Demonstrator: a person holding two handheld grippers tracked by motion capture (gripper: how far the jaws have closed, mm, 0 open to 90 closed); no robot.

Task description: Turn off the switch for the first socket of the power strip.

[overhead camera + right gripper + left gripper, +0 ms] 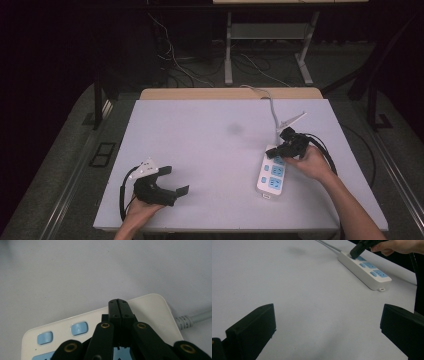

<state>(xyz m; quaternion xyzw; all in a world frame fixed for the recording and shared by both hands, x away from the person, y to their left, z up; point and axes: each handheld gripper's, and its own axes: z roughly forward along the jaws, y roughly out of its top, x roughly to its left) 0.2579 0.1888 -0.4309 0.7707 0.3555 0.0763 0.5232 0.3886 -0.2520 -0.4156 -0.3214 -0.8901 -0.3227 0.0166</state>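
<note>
Left hand [142, 210]: comes in at the desk's near left edge, palm low on the surface, pointing its tool toward the right.
Left tool [176, 181]: released, its two black jaws spread wide with only bare desk [200, 145] between them.
Power strip [272, 174]: white with blue sockets, flat on the right half of the desk, its grey cord [271, 107] running to the far edge.
Right tool [274, 151]: clenched, jaws pressed together with nothing between them, tips down on the strip's far end.
Right hand [312, 162]: forearm enters from the bottom right, wrist angled left over the strip.

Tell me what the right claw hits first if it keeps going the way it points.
Probably the power strip: the shut right claw points down at its cable end, just past the blue buttons. Whether it already touches is unclear.
</note>
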